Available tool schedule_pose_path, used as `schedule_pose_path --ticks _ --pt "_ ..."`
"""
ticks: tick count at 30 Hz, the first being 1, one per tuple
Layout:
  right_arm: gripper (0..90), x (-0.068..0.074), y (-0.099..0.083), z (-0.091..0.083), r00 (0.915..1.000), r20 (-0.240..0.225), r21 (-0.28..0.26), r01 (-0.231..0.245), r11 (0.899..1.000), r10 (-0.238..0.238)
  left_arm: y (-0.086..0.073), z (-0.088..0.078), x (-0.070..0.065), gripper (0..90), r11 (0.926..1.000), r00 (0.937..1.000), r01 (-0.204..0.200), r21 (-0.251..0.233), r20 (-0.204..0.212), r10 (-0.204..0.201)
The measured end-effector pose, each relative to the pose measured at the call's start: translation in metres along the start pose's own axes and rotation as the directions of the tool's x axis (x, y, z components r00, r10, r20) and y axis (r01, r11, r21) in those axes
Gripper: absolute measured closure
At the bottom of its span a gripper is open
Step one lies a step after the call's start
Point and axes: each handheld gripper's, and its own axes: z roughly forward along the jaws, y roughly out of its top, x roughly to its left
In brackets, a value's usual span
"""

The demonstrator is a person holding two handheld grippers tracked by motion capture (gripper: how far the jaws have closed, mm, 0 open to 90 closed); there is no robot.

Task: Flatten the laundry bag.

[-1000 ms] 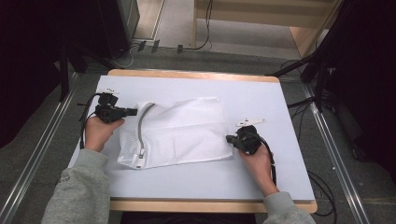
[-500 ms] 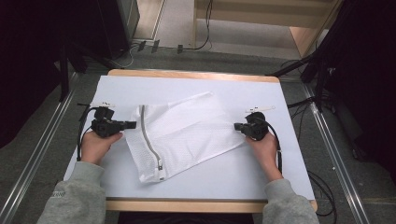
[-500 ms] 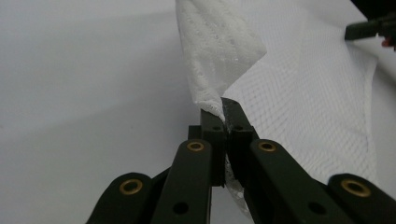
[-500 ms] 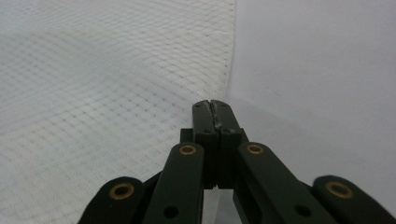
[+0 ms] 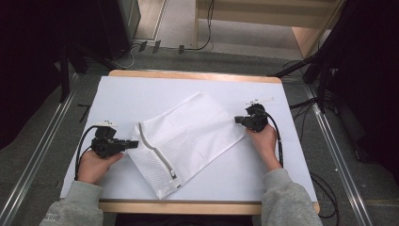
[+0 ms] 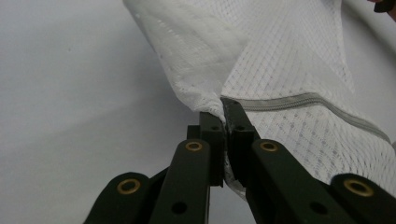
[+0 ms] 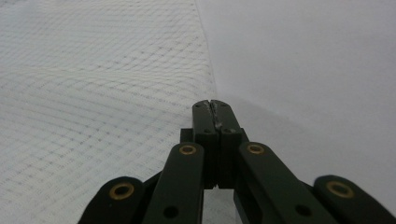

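Note:
A white mesh bag (image 5: pixel 188 136) with a grey zipper (image 5: pixel 157 153) lies diagonally on the white table (image 5: pixel 141 94). My left gripper (image 5: pixel 134 143) pinches the bag's left corner at the zipper end. In the left gripper view its jaws (image 6: pixel 223 105) have just been opening slightly, and the mesh (image 6: pixel 289 60) is still caught between them. My right gripper (image 5: pixel 238 120) grips the bag's right edge. In the right gripper view its jaws (image 7: pixel 214 105) are pressed together at the hem of the mesh (image 7: pixel 93 93). The bag is stretched between the two grippers.
The table has a wooden rim (image 5: pixel 188 207) near me and at the far side. A black cable (image 5: pixel 280 141) trails from the right gripper along the forearm. Metal rails (image 5: pixel 37 155) run along the floor on both sides, and dark equipment (image 5: pixel 367 70) stands right.
Both hands turned the bag: the left gripper drew its corner toward me, the right gripper carried its edge away and to the right. The bag now lies more diagonally.

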Motion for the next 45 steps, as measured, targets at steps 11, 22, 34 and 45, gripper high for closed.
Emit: schedule_pose_path --ticks 11,22,34,45 --pt "72.8 0.015 -0.005 -0.033 0.9999 0.003 -0.084 0.014 0.996 -0.014 0.015 -0.031 -0.001 61.2 0.9978 0.9981 -0.050 -0.043 -0.038 0.049" --pt "70.3 0.047 -0.030 -0.054 0.9980 -0.016 -0.076 0.059 0.995 -0.060 0.048 -0.010 0.013 56.5 0.9967 0.9956 -0.081 0.011 -0.048 0.081" --pt "66.8 0.058 -0.054 -0.060 0.9972 -0.030 -0.071 0.066 0.995 -0.068 0.077 0.026 0.035 52.0 0.9933 0.9938 -0.099 0.060 -0.045 0.102" --pt "63.2 0.056 -0.064 -0.056 0.9989 -0.008 -0.064 0.045 0.997 -0.046 0.094 0.062 0.042 49.6 0.9887 0.9905 -0.128 0.078 -0.042 0.131"
